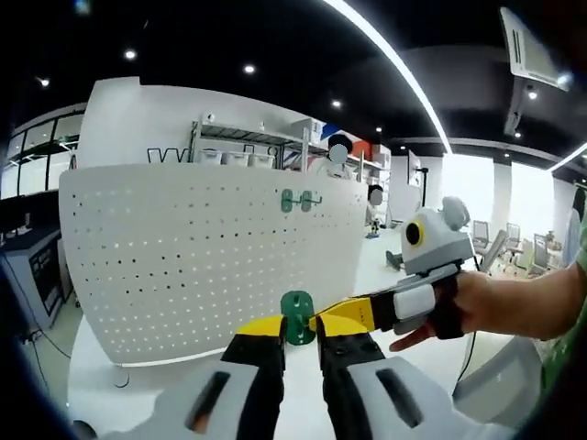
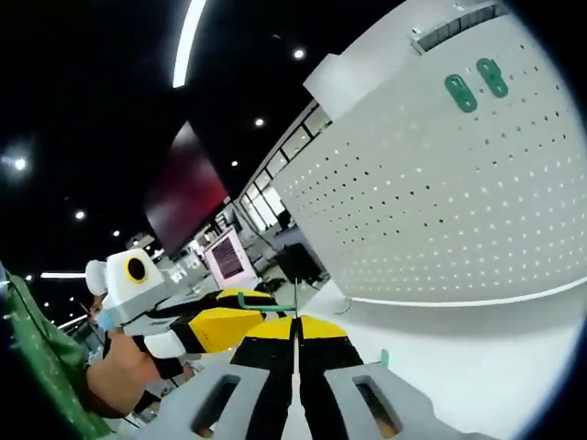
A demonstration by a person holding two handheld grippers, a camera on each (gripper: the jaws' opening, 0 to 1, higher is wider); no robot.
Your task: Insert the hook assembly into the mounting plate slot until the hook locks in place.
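left gripper (image 1: 300, 341): jaws clenched on green hook plate (image 1: 297, 318), lower part hidden between them. right gripper (image 2: 296, 341): jaws pressed together on thin green hook wire (image 2: 266, 307), barely legible. white pegboard (image 1: 183, 247): upright beyond, two green hooks (image 1: 299, 199) already mounted.

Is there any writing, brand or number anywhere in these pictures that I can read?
None can be read.
Dark lettering behind the top edge of the white pegboard in the left gripper view: cut off by the board, unreadable.
Screen in the right gripper view: too blurred.
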